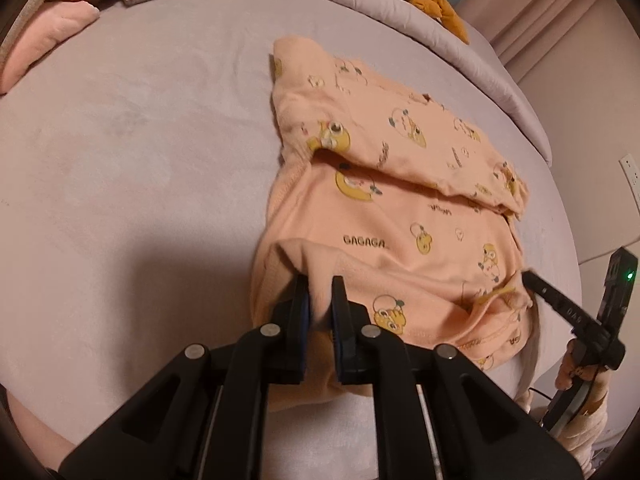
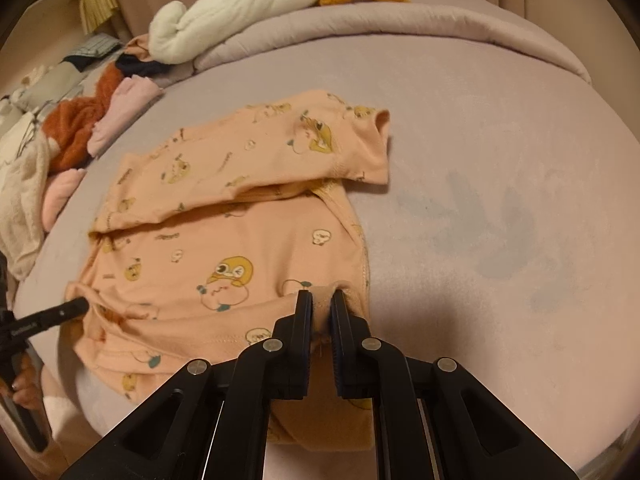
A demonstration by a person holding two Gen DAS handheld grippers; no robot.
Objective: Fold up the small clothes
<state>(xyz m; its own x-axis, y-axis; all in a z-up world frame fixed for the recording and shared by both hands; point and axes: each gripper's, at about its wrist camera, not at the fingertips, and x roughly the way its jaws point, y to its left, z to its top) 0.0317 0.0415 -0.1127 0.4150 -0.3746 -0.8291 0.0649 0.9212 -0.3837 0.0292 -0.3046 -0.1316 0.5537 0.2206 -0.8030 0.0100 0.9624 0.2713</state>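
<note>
A small peach shirt with yellow cartoon prints (image 1: 400, 208) lies on the lilac bed, a sleeve folded across its chest; it also shows in the right wrist view (image 2: 240, 240). My left gripper (image 1: 320, 284) is shut on the shirt's near left hem corner, lifting a fold of cloth. My right gripper (image 2: 321, 300) is shut on the near right hem corner. The right gripper also shows at the right edge of the left wrist view (image 1: 532, 280), and the left gripper at the left edge of the right wrist view (image 2: 80, 304).
The lilac bed sheet (image 1: 140, 160) surrounds the shirt. A rolled quilt (image 2: 380, 24) lies along the far side with a white and orange plush toy (image 2: 224, 12). Folded pink and rust clothes (image 2: 88, 128) are piled at the far left.
</note>
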